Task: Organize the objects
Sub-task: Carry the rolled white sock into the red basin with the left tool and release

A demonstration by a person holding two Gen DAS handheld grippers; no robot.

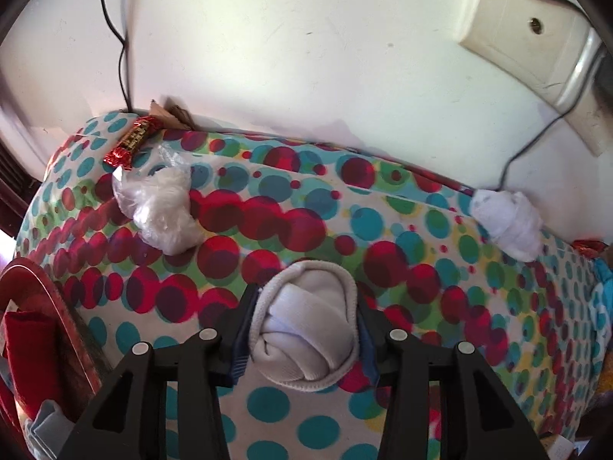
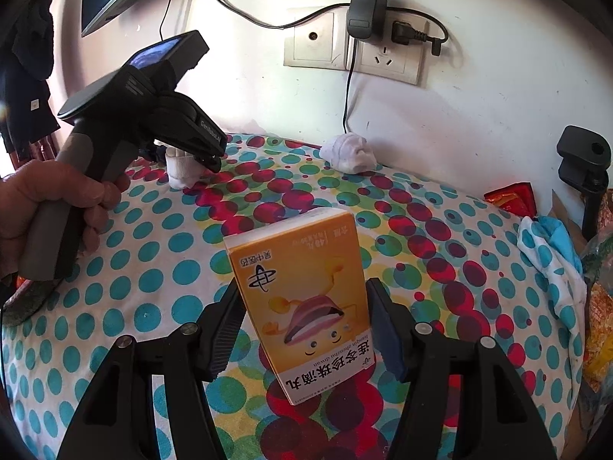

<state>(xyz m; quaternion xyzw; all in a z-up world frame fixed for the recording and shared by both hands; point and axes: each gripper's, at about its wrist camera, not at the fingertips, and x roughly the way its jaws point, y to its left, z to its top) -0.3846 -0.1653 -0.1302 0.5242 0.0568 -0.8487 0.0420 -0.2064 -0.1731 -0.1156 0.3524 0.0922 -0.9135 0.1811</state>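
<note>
Here the left gripper (image 1: 304, 339) is closed to a middling width around a rolled white sock bundle (image 1: 306, 322), its blue-padded fingers (image 1: 241, 345) pressing the bundle from both sides. The bundle sits low over the polka-dot sheet (image 1: 268, 402) of the bed. In the right wrist view the same gripper (image 2: 191, 161) shows at the far left, held by a bare hand (image 2: 49, 207), with the white bundle (image 2: 182, 170) pointing down and touching the sheet or just above it; which of the two cannot be told.

The right gripper (image 2: 306, 329) is set fairly wide around an upright orange-and-white medicine box (image 2: 306, 306). The left finger (image 2: 226, 329) lies against the box's side, while a thin gap seems to show between the right finger and the box, so a firm grip cannot be told. The box's print reads upside down.

Farther off on the bed, a second white sock ball (image 1: 505, 222) lies at the far right against the wall (image 1: 306, 57), under a hanging black cable (image 1: 536, 134). A crumpled clear plastic bag (image 1: 161, 207) lies at the far left, with a red snack bar wrapper (image 1: 132, 142) just beyond it. A red basket's rim (image 1: 46, 291) shows at the near left edge.
</note>
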